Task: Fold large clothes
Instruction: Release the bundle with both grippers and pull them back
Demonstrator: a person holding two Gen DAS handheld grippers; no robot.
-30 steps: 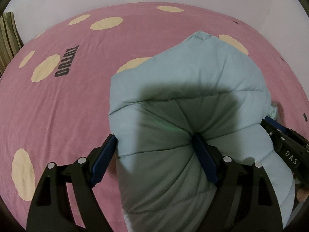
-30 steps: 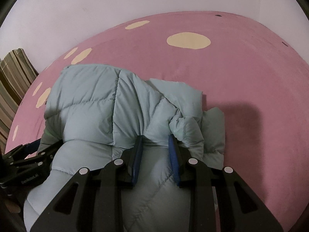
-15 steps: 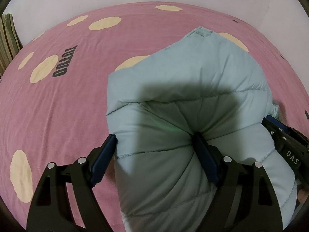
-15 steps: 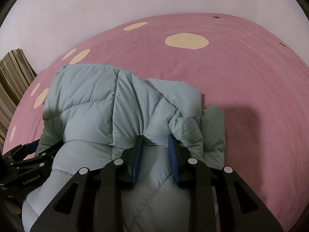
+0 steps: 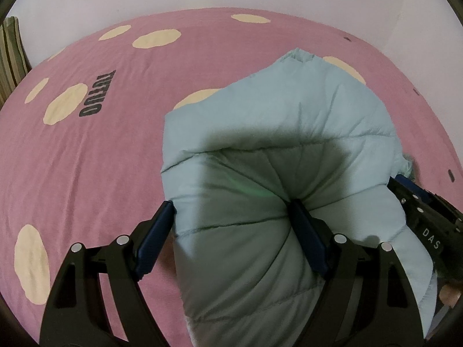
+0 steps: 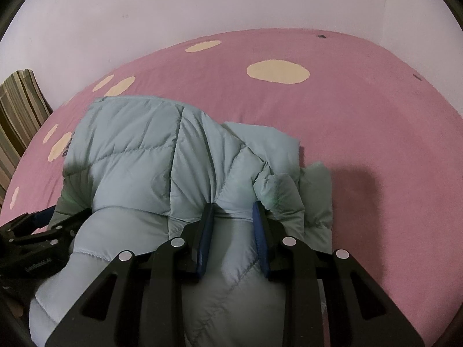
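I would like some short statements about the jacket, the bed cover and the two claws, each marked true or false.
1. The puffer jacket is light blue. True.
2. The right claw is clamped on a bunch of the jacket. True.
3. The bed cover is plain green. False: it is pink with cream spots.
4. The left claw hangs above bare cover. False: jacket padding fills its wide jaws.
5. The jacket hangs on a hanger. False: it lies on the bed.

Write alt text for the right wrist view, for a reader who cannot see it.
The right gripper pinches a fold of a pale blue puffer jacket that lies bunched on a pink bedspread with cream spots. The left gripper shows at the jacket's left edge, a striped cushion sits far left, and a plain pale wall stands behind.
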